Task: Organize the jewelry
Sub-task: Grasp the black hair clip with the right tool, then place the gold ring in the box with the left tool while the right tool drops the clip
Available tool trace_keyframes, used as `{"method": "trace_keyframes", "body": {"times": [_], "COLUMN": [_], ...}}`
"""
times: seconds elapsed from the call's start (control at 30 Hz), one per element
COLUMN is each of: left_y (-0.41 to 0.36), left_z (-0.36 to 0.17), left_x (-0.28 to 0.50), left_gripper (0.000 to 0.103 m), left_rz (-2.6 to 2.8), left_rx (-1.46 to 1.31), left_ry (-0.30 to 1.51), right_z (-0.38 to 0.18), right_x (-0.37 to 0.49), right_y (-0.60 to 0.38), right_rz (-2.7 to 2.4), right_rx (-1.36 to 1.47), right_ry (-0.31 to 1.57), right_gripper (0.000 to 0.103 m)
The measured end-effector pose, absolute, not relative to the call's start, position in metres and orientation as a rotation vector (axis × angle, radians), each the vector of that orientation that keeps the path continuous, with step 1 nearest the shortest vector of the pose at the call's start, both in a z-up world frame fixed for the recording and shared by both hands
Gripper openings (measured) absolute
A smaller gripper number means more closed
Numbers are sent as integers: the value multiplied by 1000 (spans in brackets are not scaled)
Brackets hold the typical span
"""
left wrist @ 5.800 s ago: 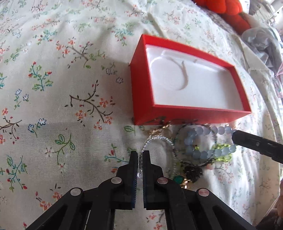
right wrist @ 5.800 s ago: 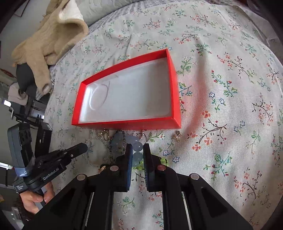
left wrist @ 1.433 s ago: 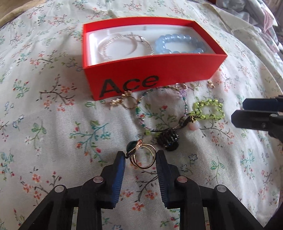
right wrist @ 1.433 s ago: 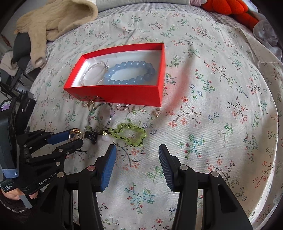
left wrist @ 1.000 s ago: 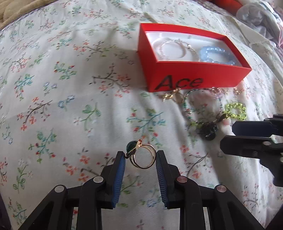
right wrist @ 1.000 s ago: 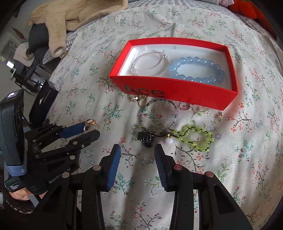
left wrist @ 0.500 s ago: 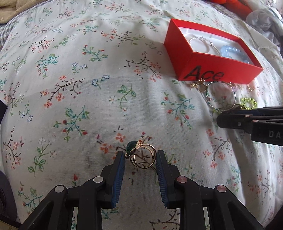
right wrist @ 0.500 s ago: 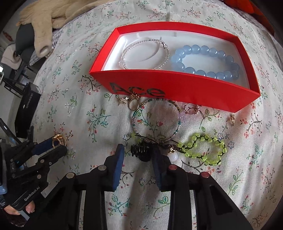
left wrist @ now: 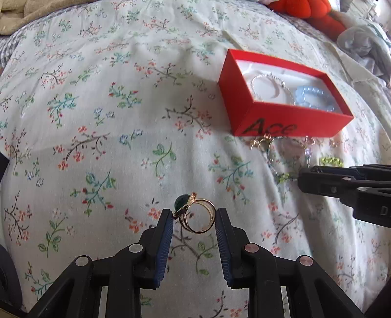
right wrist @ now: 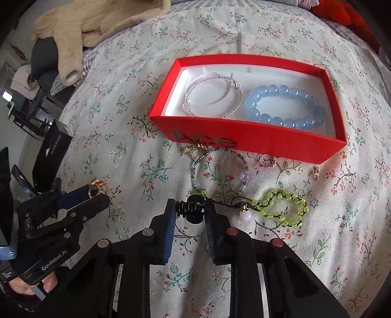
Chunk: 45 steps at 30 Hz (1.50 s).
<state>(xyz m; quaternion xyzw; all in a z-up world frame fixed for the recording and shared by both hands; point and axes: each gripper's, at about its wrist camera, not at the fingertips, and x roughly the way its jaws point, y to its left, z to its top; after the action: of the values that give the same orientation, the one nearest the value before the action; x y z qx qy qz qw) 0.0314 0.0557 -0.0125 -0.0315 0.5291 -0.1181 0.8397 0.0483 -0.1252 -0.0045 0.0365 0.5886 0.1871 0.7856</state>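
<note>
My left gripper (left wrist: 194, 216) is shut on a gold ring with a green stone (left wrist: 195, 214) and holds it above the floral bedspread; it also shows in the right wrist view (right wrist: 97, 189). My right gripper (right wrist: 191, 208) has its fingers around a small black hair clip (right wrist: 191, 208) on the bedspread, touching it on both sides. The red box (right wrist: 254, 140) holds a clear bead bracelet (right wrist: 212, 96) and a blue bead bracelet (right wrist: 284, 106). A green bead bracelet (right wrist: 281, 206), a thin beaded bracelet (right wrist: 220, 171), a pink ring (right wrist: 266, 160) and gold pieces lie in front of the box.
A beige knit garment (right wrist: 80, 27) lies at the far left of the bed. A black box (right wrist: 52, 156) stands off the bed's left edge. Red fabric (left wrist: 308, 9) and grey cloth (left wrist: 364, 44) lie at the far right.
My left gripper carried the ring away to the left of the box. My right gripper narrowed and moved forward onto the black hair clip.
</note>
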Motion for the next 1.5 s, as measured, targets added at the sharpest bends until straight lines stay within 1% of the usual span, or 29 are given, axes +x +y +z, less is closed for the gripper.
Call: {"method": "trace_keyframes", "body": {"times": [0.6,0.93,1.37,1.4,1.47,1.5], "left_y": [14,-29,-38,-39,-40,-40], "left_z": [27,23,0,0,1,3], "left_x": [74,105,132,133,133,132], "left_gripper": [29,29,30,31,40,47], "left_rz": [-335,-403,-377,-376,-379,-382], "left_rx": [-177,-181,-184,-185,-182,-177], "left_ry": [987,949,991,993,989,983], "right_z": [50,43,25,23,23,24], "right_x": [80,105,123,124,126,126], "right_y": [-197,-224,-226,-226,-228,-229], "right_rz": [347,326,324,326,334,339], "right_rx": [233,288,303,303,315,323], "right_ry": [1112,1096,1120,1122,1116,1112], "right_gripper": [25,25,25,25,25,26]}}
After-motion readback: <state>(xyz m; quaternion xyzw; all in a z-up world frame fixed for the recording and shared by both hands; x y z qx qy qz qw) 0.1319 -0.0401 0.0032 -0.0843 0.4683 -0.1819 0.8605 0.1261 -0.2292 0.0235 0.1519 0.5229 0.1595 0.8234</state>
